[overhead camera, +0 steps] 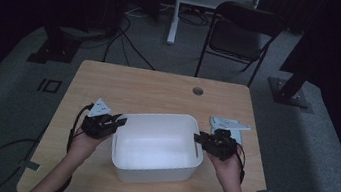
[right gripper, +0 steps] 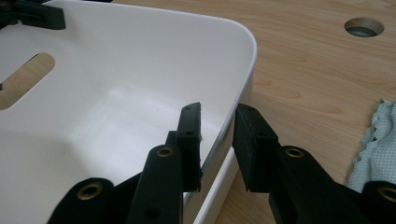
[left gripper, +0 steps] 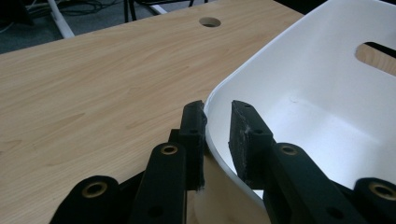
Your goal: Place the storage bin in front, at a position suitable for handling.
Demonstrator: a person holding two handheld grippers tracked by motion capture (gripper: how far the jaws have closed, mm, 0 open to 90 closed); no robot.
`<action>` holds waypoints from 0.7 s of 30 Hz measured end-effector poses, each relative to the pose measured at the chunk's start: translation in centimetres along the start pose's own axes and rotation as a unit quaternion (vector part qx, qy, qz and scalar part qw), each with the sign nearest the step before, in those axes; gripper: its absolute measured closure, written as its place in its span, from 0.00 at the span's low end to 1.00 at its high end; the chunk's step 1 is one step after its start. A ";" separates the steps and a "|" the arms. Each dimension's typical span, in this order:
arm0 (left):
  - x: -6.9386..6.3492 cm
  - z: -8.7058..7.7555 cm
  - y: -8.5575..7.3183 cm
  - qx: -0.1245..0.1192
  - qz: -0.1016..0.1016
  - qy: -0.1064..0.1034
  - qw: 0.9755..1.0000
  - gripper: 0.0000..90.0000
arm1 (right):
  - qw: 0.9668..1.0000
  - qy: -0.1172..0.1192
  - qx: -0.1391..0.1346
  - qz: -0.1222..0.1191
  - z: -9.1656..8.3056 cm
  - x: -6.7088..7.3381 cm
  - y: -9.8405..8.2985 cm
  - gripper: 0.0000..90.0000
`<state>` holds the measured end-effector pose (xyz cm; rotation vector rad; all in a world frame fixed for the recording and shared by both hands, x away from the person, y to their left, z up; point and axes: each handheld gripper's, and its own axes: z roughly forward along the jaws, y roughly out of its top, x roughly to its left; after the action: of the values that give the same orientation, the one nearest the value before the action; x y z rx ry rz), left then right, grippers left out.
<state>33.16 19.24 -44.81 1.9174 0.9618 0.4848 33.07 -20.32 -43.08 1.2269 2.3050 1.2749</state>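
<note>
The fingers (left gripper: 194,140) of the left gripper (left gripper: 217,140) stand on both sides of the wall of the white tub (overhead camera: 156,147), one finger outside it and the other inside. The gap between them is narrow. The outer finger lies against the plastic, while on the inner side I still see a small space, so I cannot tell if the grip is already firm. At the right gripper (right gripper: 217,147) it is the same picture: its fingers (right gripper: 189,144) straddle the opposite rim of the tub, one inside and one outside, with thin gaps to the wall, and the hold is also not clear to me. The tub stands in the middle of the wooden table (overhead camera: 135,83), a little toward the person's side, and a slot handle is cut in each of its short walls. From above, the left gripper (overhead camera: 114,123) is at the tub's left wall and the right gripper (overhead camera: 202,140) at its right wall. A light blue cloth (right gripper: 378,149) lies on the table just beside the right gripper, and a round cable hole (overhead camera: 198,91) is near the far edge.
</note>
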 end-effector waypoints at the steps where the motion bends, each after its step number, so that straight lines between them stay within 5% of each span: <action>1: -0.1 -0.1 -0.1 -0.002 -0.002 0.000 1.000 0.84 | 1.000 -0.001 0.001 -0.001 0.1 -0.1 0.1 0.81; 21: -1.7 -0.4 -0.4 -0.005 -0.019 0.028 0.999 0.83 | 1.000 -0.019 -0.002 0.005 1.1 -1.4 1.3 0.88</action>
<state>31.69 18.21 -44.89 1.8820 1.0273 0.5223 35.25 -20.36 -43.00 1.2511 2.2729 1.2467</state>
